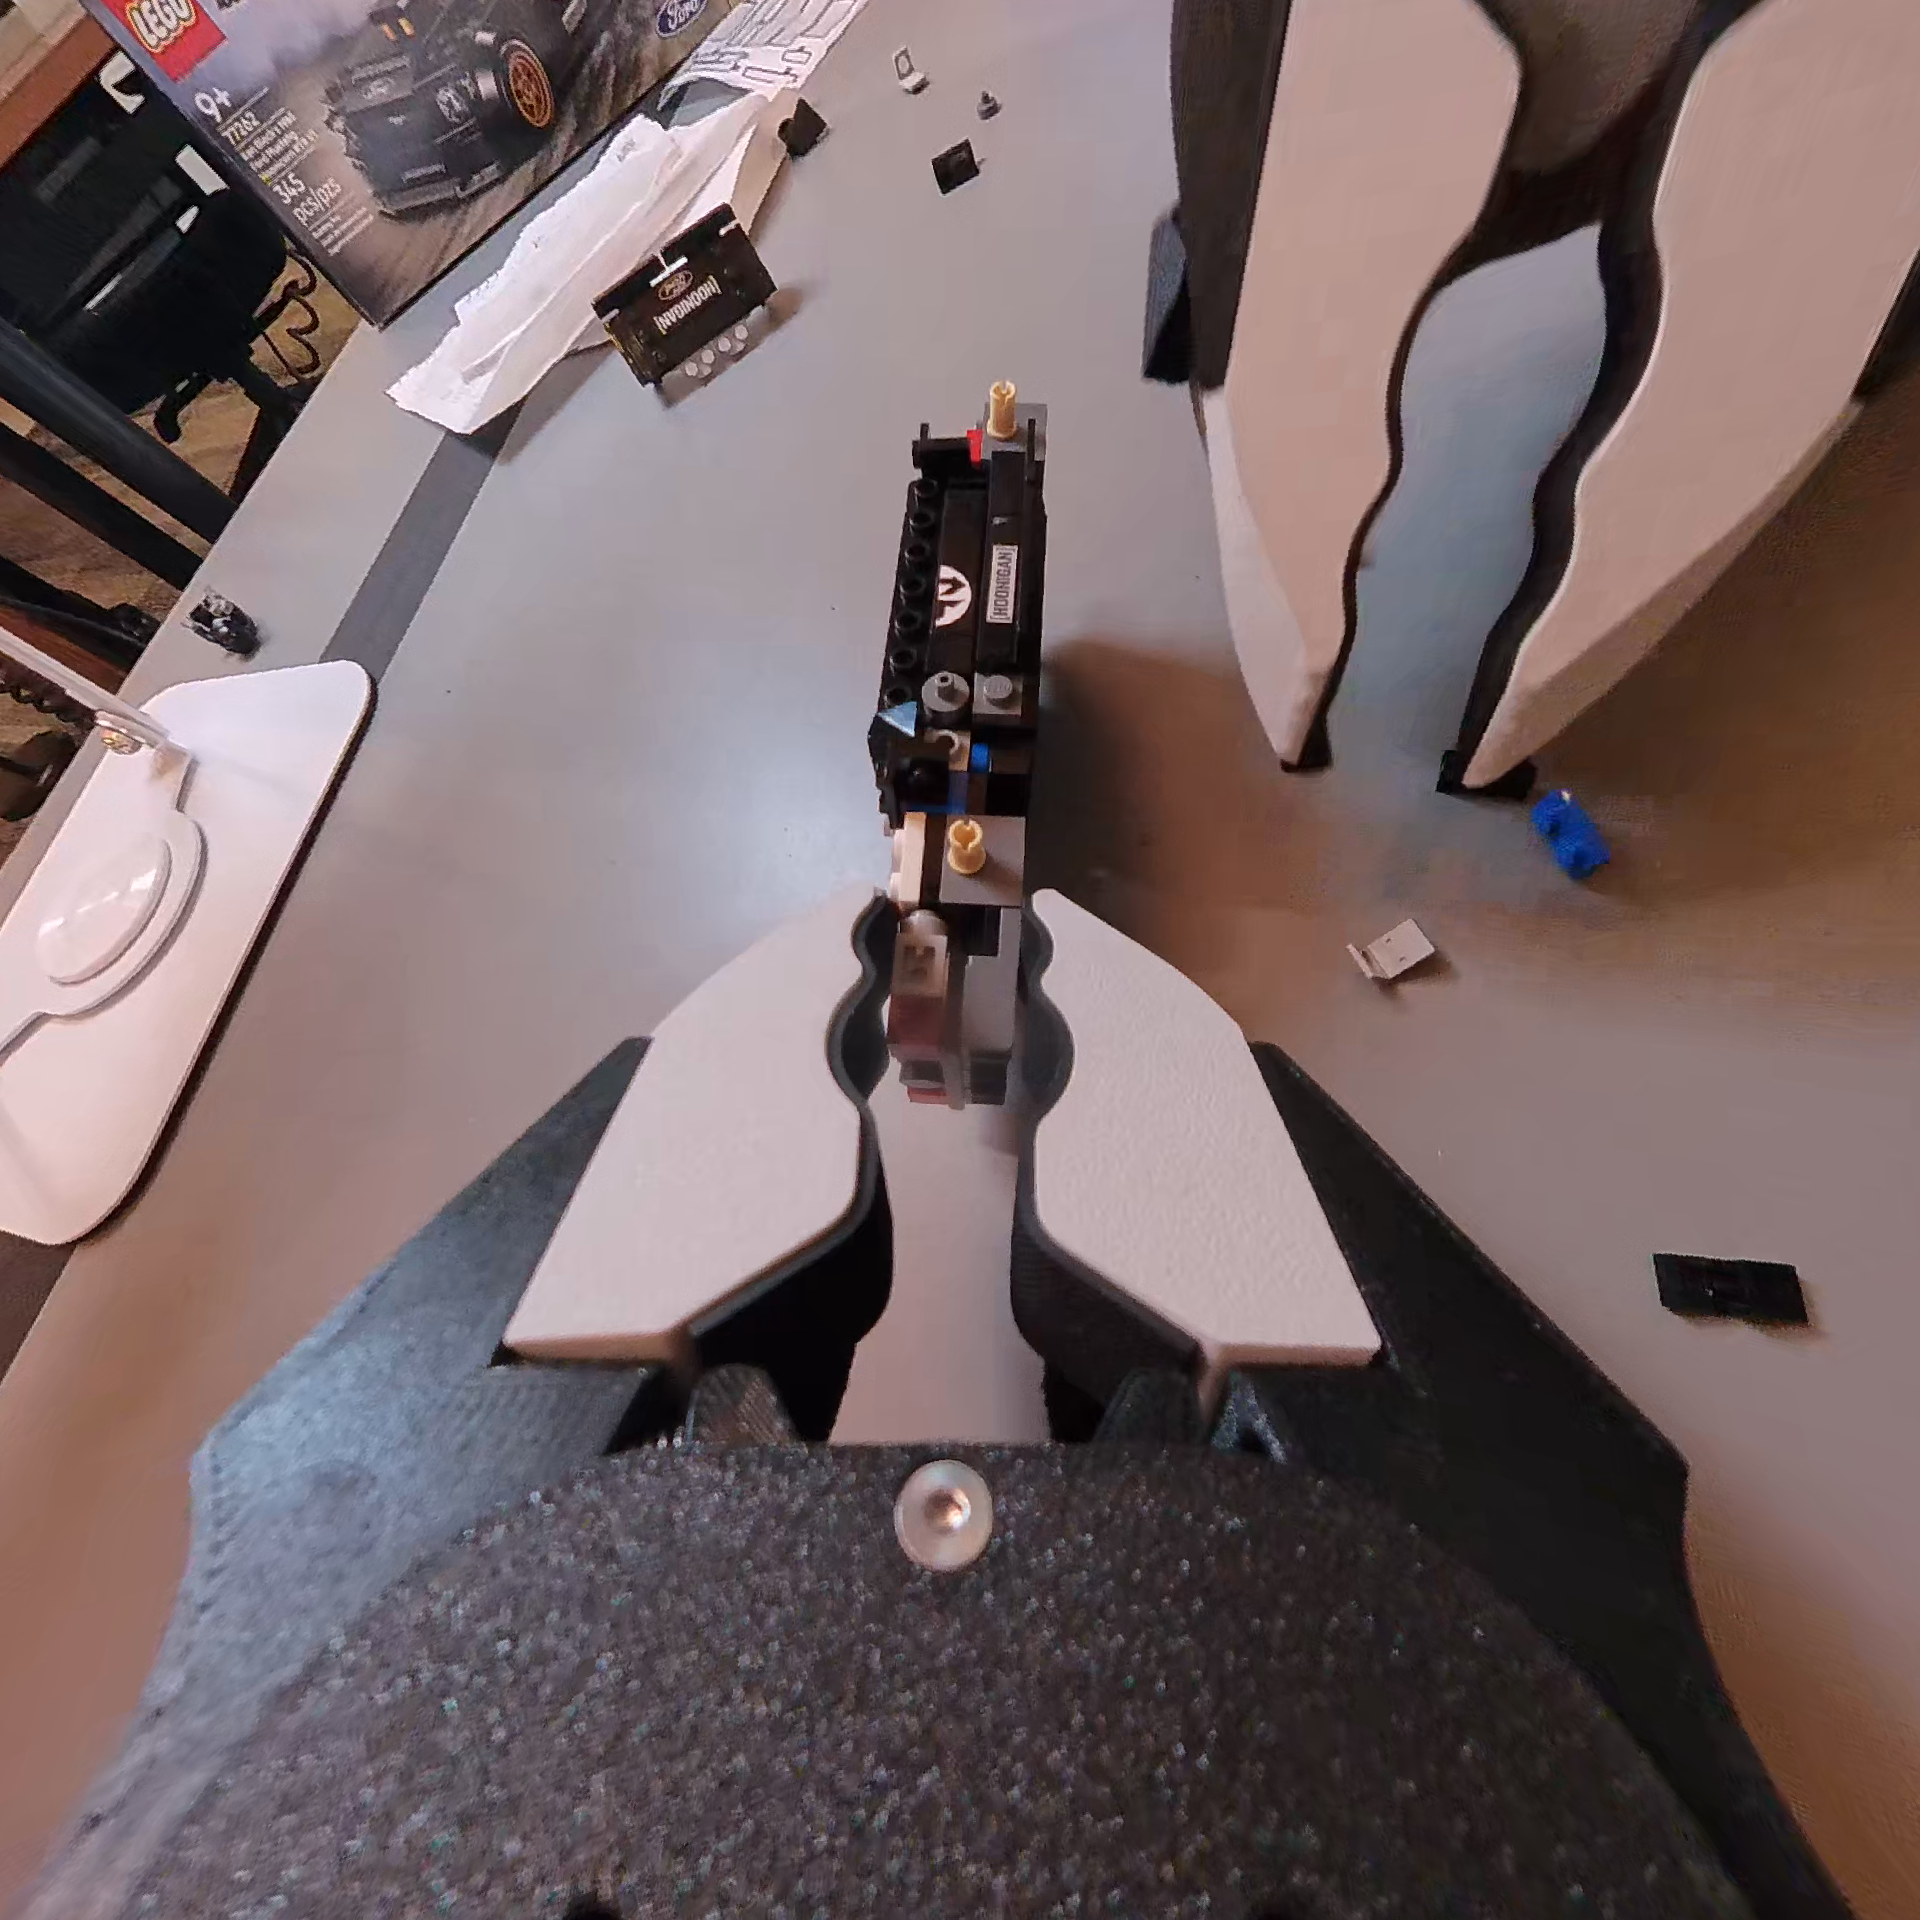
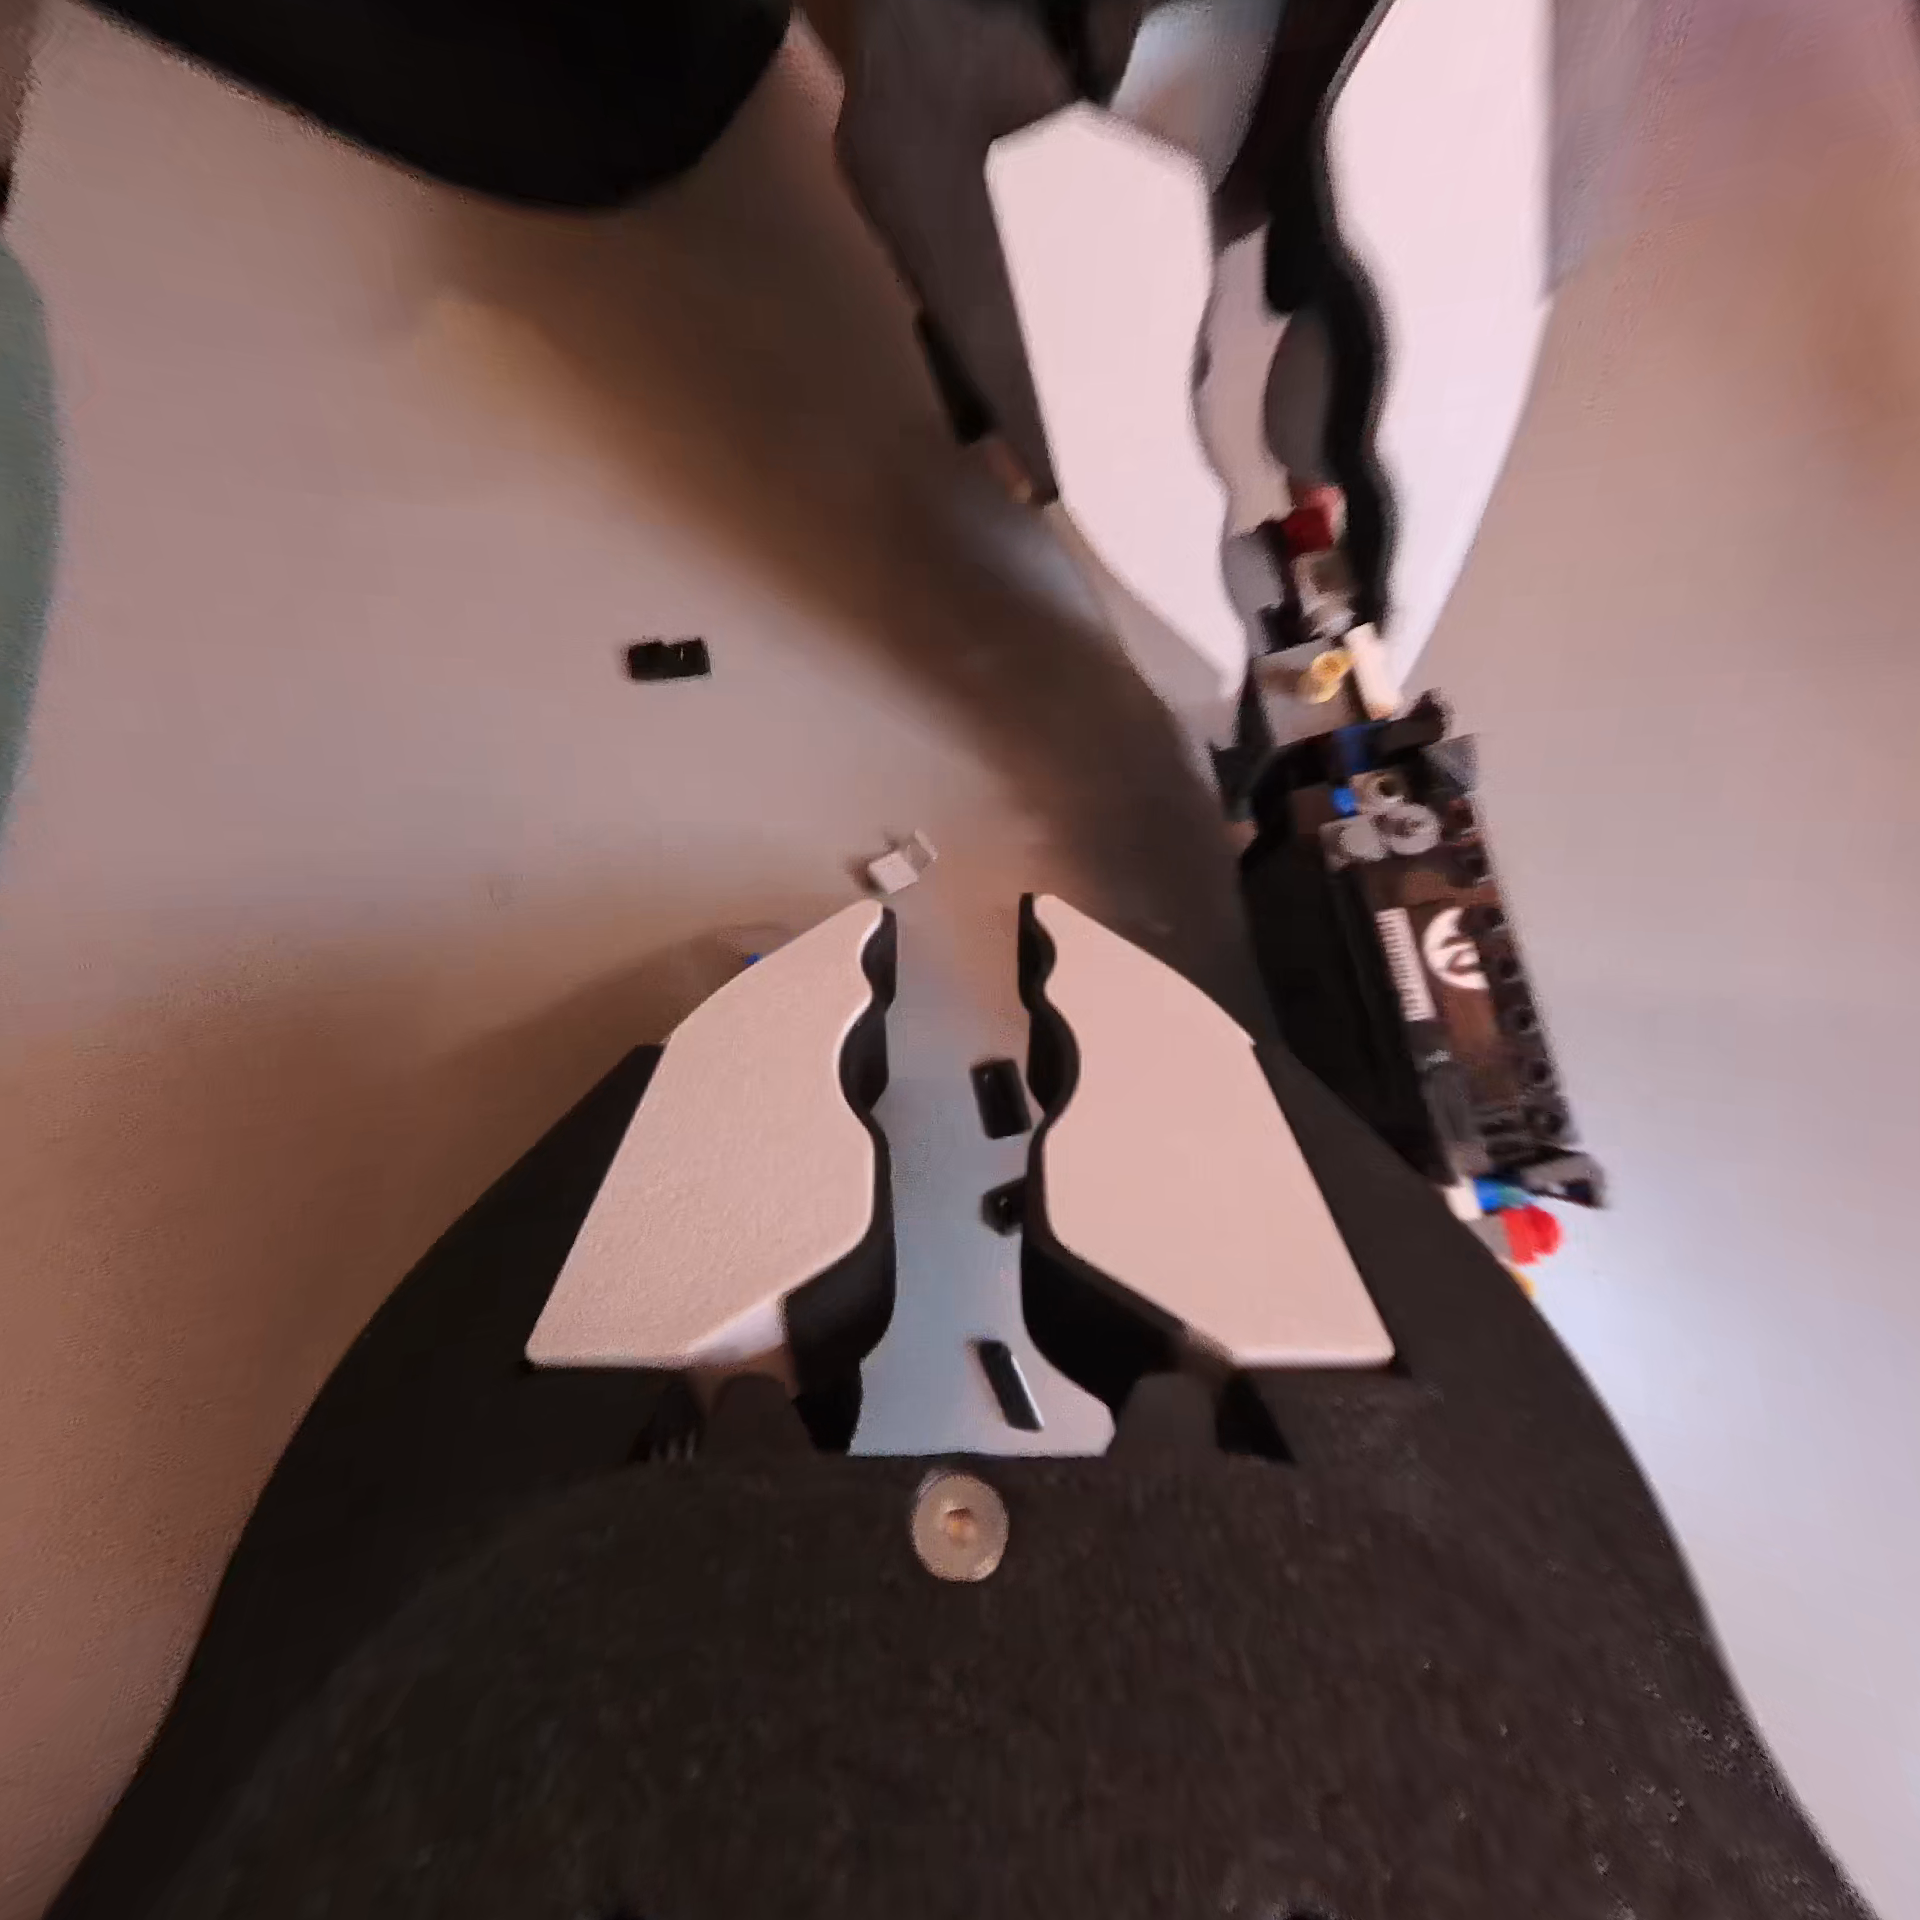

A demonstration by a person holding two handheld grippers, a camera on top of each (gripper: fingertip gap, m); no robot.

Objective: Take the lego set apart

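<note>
**Half-stripped toy car held over a littered grey table**

At the far left of the left wrist view, dark office chairs point(image 1: 135, 270) stand on patterned carpet beyond the table edge; a white stand base point(image 1: 156, 935) sits on the grey table point(image 1: 623, 727) near that edge, with a tiny dark piece point(image 1: 220, 620) behind it; farther back, the lego box point(image 1: 416, 135) stands beside crumpled white paper point(image 1: 582, 291), against which a black printed panel point(image 1: 691, 312) leans; small black bits point(image 1: 956, 164) dot the tabletop beyond. In the centre, the left gripper point(image 1: 956, 997) clamps the near end of the lego car body point(image 1: 966, 644), a long black assembly with tan pins, grey studs and blue and red accents, its jaws narrowed onto the grey and white bricks; the model juts forward above the surface. To the right lie a light grey piece point(image 1: 1397, 948), a blue brick point(image 1: 1571, 831) and a flat black plate point(image 1: 1730, 1288); the right gripper point(image 1: 1392, 764) hangs tips-down just beside the blue brick, its jaws a narrow gap apart, gripping nothing. The right wrist view is blurred; its jaws frame bare table and a few black pieces point(image 2: 1000, 1099), the car body at right.
</note>
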